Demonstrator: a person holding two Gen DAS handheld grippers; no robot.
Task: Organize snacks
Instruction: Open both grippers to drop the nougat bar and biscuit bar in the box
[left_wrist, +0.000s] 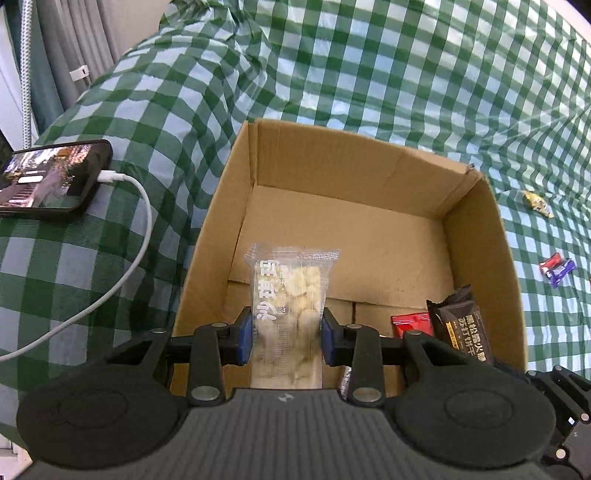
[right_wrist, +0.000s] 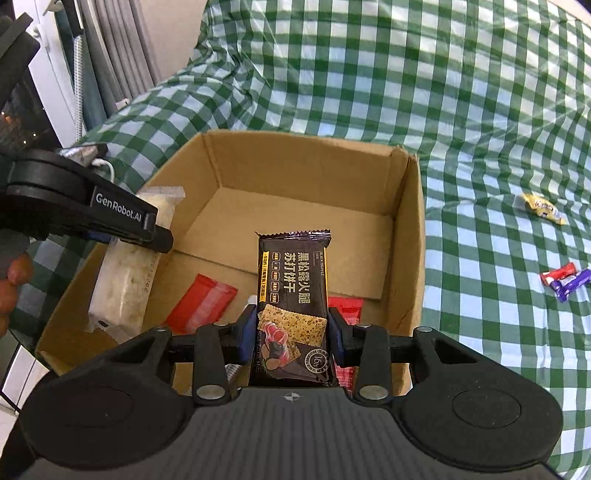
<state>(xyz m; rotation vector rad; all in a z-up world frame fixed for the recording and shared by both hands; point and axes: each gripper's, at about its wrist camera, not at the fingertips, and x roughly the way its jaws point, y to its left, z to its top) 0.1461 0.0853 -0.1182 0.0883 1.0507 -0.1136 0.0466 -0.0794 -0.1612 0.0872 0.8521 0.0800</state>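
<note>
Packets could miss the box (right_wrist: 413, 236) if your left hand-held gripper (left_wrist: 286, 339), clamping the clear nougat packet (left_wrist: 291, 295), or right hand-held gripper (right_wrist: 291, 339), clamping the dark cracker packet (right_wrist: 291, 295), lets go early.

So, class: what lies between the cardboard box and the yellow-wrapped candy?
Only bare checked tablecloth separates box and yellow candy, seen in both wrist views.

Soft daylight, sharp focus, fisheye-curved edges.

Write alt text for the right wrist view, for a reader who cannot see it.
The right tool grips a dark cracker packet above an open cardboard box holding red packets. At left, the left tool holds a clear-wrapped pale snack over the box. Loose candies lie on the green checked cloth.
</note>
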